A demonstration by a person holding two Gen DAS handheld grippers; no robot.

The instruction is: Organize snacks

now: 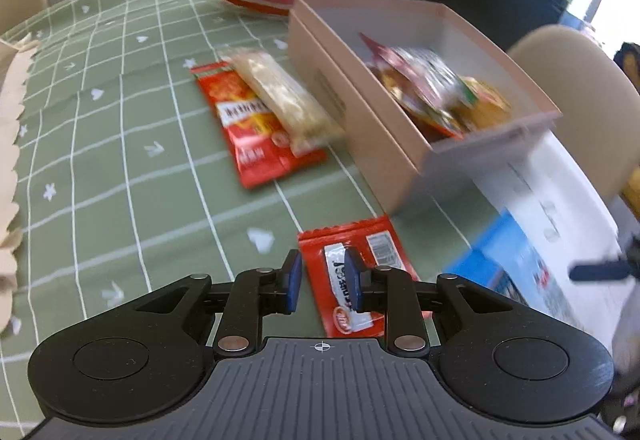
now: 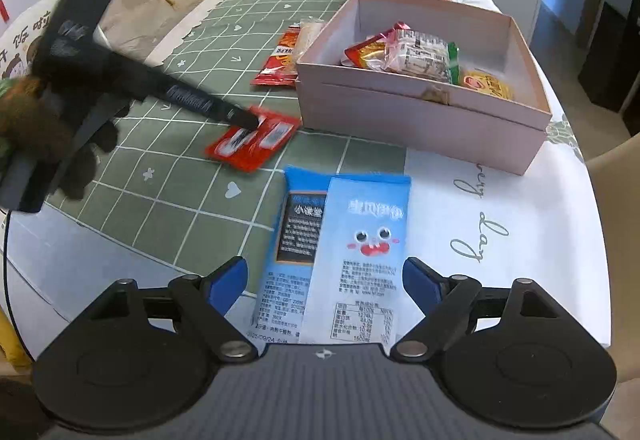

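Left claw [image 1: 322, 282]: mine, narrow gap, nothing pinched, over red packet [image 1: 356, 272] on tablecloth [image 1: 120, 144].
Right claw [image 2: 325, 282]: mine, spread wide, blue packet [image 2: 340, 240] between pads, not gripped.
Box [image 2: 420, 112]: pink, holds several snacks.
Loose: red pack [image 1: 248, 128] and pale pack [image 1: 286, 98] beside box.
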